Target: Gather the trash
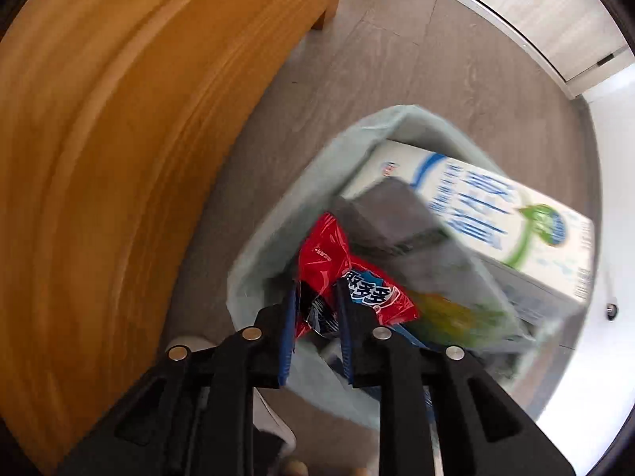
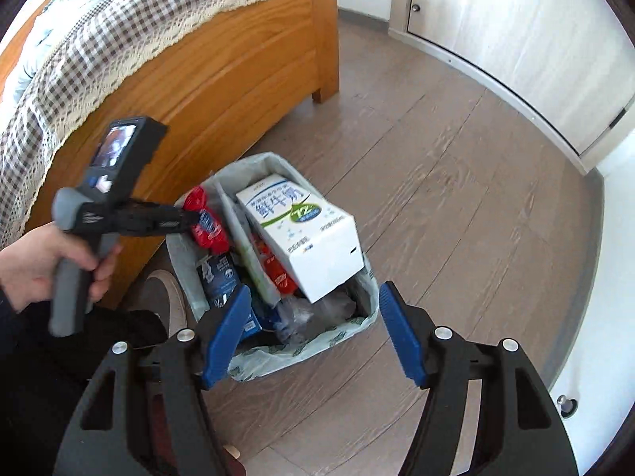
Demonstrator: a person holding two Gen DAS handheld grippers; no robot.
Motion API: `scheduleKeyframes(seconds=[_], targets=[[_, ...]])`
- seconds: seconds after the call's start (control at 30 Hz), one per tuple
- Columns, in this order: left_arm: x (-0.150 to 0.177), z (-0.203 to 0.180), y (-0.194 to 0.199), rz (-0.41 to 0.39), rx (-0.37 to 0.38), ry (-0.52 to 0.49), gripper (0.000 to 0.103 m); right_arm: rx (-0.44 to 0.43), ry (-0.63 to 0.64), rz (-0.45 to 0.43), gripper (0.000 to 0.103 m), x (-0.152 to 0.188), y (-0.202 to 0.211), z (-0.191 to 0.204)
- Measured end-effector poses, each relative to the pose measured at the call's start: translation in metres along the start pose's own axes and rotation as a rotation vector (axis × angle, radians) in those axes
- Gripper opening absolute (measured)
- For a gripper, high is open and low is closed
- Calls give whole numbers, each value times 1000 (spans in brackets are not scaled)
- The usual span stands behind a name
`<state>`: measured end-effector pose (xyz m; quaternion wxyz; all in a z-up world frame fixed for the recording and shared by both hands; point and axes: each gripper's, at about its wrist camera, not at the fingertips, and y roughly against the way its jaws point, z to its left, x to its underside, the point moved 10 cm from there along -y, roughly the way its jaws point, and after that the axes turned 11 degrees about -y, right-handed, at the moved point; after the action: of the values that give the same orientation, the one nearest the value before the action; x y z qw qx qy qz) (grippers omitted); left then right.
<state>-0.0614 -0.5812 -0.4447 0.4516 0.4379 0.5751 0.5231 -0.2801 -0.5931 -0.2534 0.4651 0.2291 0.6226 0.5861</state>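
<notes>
Beside the orange wooden bed frame, a small bin lined with a pale green plastic bag stood on the grey wood-look floor, crammed with trash. A large white milk carton with blue and green print lay tilted across its top, toward three o'clock of the bin's centre. At about nine o'clock, over the bin's rim, the left gripper pointed down, its blue pads clenched on a crumpled red snack wrapper that hung into the bin. The right gripper hovered at six o'clock above the bin, jaws spread wide with nothing between them. A person's hand held the left tool's grey handle.
</notes>
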Motion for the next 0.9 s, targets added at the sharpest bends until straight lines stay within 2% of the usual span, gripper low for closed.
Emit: scheduleKeyframes(seconds=[0.1,0.13,0.2,0.23,0.27,0.37,0.47,0.63,0.9], targets=[[4,7,-12,24,53,75,33,-9,12,17,65,3,-3,5],[4,8,-10,31,55,88,42,-9,16,19,65,3,-4,6],[-3,6,2,-16,87,91,52,-6,22,26,65,3,-6,10],[-7,7,10,-49,75,83,62,-6,28,24,65,2,-5,13],[-8,8,17,-76,57,74,68,-8,36,24,65,1,-5,16],[-5,11,29,-83,10,51,70,8,61,25,65,5,-3,24],[1,9,46,-76,4,43,70,23,58,30,65,9,0,25],[11,7,86,-142,-2,31,70,71,63,42,65,15,10,23],[20,-25,174,-303,93,-88,71,121,74,6,65,19,41,26]])
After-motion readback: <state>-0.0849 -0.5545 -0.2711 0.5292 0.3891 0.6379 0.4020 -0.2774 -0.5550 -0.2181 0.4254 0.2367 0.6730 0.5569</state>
